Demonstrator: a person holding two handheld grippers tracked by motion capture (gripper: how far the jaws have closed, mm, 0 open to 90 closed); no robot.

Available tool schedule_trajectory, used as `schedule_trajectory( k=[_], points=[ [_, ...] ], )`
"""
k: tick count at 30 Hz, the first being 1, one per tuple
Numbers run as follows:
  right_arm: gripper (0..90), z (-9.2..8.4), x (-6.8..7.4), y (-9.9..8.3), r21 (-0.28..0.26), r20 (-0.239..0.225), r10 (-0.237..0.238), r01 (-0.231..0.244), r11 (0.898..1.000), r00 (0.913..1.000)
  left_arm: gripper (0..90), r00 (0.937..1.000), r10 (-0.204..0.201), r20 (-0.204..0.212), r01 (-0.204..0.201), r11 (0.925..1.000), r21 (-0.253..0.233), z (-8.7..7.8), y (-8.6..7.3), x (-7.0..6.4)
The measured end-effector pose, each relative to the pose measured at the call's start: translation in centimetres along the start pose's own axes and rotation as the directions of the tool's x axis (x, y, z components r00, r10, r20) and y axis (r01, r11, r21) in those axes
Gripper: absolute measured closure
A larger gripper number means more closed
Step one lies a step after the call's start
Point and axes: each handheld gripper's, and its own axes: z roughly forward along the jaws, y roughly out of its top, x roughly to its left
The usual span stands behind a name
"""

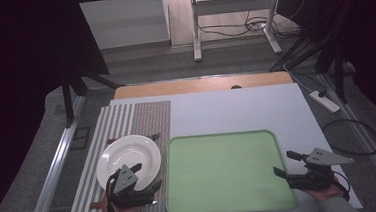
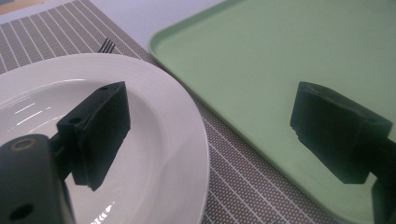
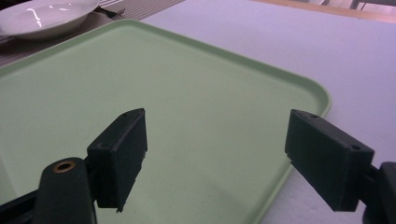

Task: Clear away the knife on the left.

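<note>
A white plate [image 1: 129, 157] rests on a striped placemat [image 1: 119, 123] at the left, with a dark fork [image 1: 153, 136] at its far rim. A light green tray [image 1: 225, 171] lies empty to its right. My left gripper [image 1: 148, 176] hovers over the plate's near edge, jaws open and empty; in the left gripper view one jaw stands over the plate [image 2: 154, 116] and the other over the tray [image 2: 289, 56]. My right gripper [image 1: 286, 163] sits at the tray's right edge, open, with nothing between its jaws above the tray [image 3: 187, 93].
A pale sheet [image 1: 236, 107] covers the table, with a wooden edge [image 1: 199, 85] at the back. A power strip [image 1: 324, 101] and cables lie on the floor to the right. A desk frame [image 1: 232, 12] stands beyond.
</note>
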Motion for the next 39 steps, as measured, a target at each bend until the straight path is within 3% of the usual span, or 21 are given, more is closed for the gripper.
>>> schedule_trajectory(
  k=[12,16,24,30,32,33,34,35,37,38,39],
  points=[
    [21.8,0.2,0.0,-0.1,0.015,0.012,-0.003,0.003,1.000,0.9999,13.0,0.9998,0.013,0.017,-0.013,0.9999,-0.008,-0.3,0.2,-0.2],
    [21.8,0.3,0.0,-0.2,0.020,0.010,-0.003,0.003,1.000,0.9999,13.6,0.9976,0.060,0.036,-0.060,0.9981,0.015,-0.6,0.6,-0.3],
    [21.8,0.3,0.1,-0.2,0.025,0.010,-0.007,0.007,1.000,0.9999,14.3,0.9953,0.093,0.025,-0.094,0.9948,0.039,-2.0,0.8,0.6],
    [21.8,0.3,0.1,-0.2,0.025,0.011,-0.004,0.003,1.000,0.9999,14.2,0.9855,0.170,0.003,-0.169,0.9780,0.122,-2.9,1.6,1.1],
    [21.8,0.3,0.1,-0.2,0.024,0.013,-0.003,0.002,1.000,0.9999,14.1,0.9780,0.208,-0.004,-0.205,0.9662,0.156,-3.4,1.8,1.5],
    [21.8,0.3,0.1,-0.2,0.024,0.013,-0.003,0.002,1.000,0.9999,14.1,0.9780,0.208,-0.004,-0.205,0.9662,0.156,-3.4,1.8,1.5],
    [21.8,0.3,0.1,-0.3,0.025,0.015,-0.004,0.004,1.000,0.9999,14.1,0.9712,0.238,-0.003,-0.234,0.9568,0.172,-3.8,1.8,1.7],
    [21.8,0.3,0.1,-0.3,0.025,0.015,-0.004,0.004,1.000,0.9999,14.3,0.9712,0.238,-0.003,-0.234,0.9568,0.172,-3.8,1.8,1.7],
    [21.7,0.4,0.1,-0.3,0.030,0.018,-0.006,0.005,1.000,0.9998,15.2,0.9622,0.272,-0.005,-0.267,0.9458,0.185,-4.3,1.7,2.0],
    [21.7,0.4,0.1,-0.3,0.032,0.020,-0.006,0.006,0.999,0.9998,15.2,0.9562,0.293,0.000,-0.286,0.9353,0.208,-4.7,1.6,2.4],
    [21.7,0.4,0.1,-0.3,0.034,0.022,-0.007,0.006,0.999,0.9997,15.3,0.9539,0.300,-0.004,-0.292,0.9315,0.217,-4.8,1.5,2.6]
  ],
)
